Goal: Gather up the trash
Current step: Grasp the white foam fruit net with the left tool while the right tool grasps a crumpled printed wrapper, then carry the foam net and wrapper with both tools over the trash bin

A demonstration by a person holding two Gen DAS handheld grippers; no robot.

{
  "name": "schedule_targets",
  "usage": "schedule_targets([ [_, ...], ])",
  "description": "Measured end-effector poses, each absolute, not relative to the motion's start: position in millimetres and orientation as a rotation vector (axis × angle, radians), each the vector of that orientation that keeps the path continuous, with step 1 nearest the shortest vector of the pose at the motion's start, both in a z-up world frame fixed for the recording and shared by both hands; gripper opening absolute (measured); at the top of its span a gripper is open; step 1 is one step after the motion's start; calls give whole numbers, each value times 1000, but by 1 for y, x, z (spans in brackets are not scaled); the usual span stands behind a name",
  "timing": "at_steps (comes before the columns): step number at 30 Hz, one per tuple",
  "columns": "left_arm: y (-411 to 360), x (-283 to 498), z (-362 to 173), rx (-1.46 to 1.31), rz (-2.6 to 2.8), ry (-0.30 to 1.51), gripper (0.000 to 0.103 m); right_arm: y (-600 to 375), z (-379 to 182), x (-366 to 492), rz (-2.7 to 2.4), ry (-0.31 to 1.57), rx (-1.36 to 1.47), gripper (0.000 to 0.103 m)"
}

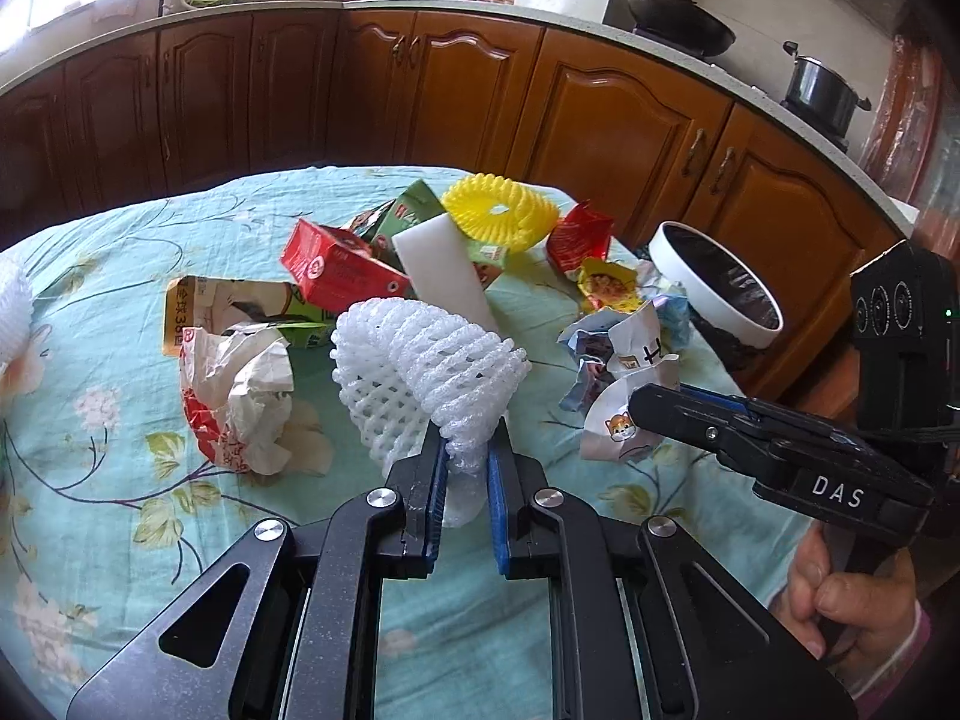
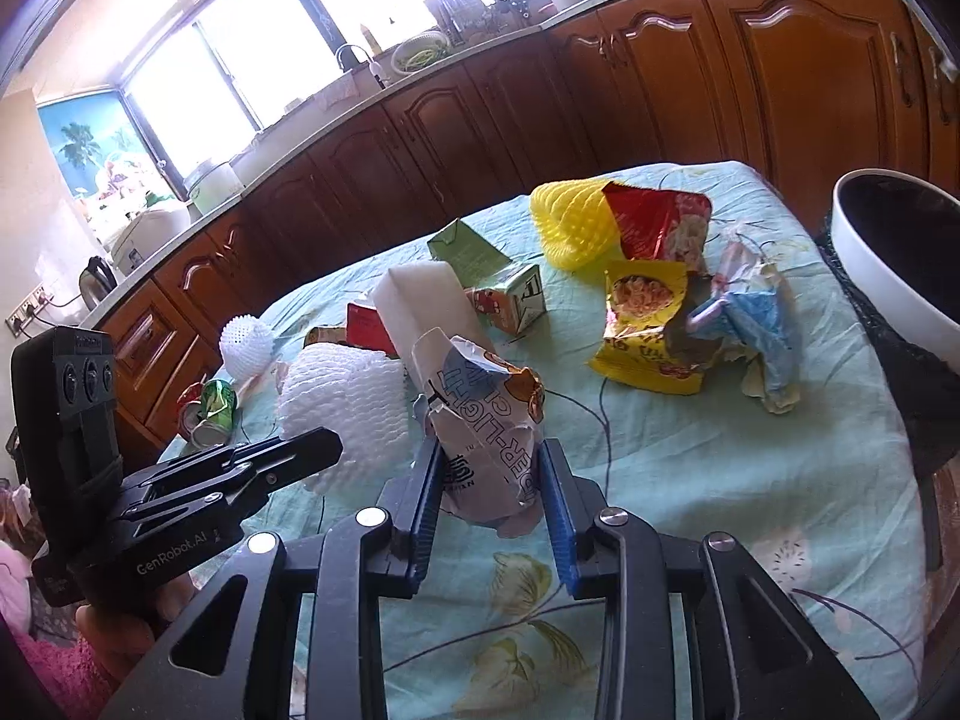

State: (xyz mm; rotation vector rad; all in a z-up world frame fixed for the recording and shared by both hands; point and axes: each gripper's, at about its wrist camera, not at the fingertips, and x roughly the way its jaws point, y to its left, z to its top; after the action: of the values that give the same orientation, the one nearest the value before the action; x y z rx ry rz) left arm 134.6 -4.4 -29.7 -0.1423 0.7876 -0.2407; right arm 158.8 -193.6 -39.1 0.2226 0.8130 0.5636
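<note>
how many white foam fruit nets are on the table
2 visible: one white foam net pinched in the left gripper, another white net beyond it near the table edge. More may hide under litter.

Both wrist cams sit close, angled down over table; both see white foam net.

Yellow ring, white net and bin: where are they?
Yellow ring [image 1: 499, 211], left wrist view, its top face.
White net [image 1: 420, 360], left wrist view, its bulging middle.
Bin [image 2: 888, 276], right wrist view, its white rim.
</note>
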Motion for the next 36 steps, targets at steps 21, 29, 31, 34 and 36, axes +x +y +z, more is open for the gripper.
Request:
schedule_targets([
  [21,-121,169,11,-53,-469,740,11,-335,-9,157,286,715,301,32],
  [29,-175,202,16,-11,-558,741,11,-388,-6,175,174,696,327,32],
  [31,-186,211,17,-12,-582,753,11,-398,-4,180,153,690,330,32],
  [34,-202,225,19,-7,-605,764,11,-410,-2,189,126,687,327,32],
  [36,-214,234,19,-5,-619,773,11,-417,-2,196,113,691,330,32],
])
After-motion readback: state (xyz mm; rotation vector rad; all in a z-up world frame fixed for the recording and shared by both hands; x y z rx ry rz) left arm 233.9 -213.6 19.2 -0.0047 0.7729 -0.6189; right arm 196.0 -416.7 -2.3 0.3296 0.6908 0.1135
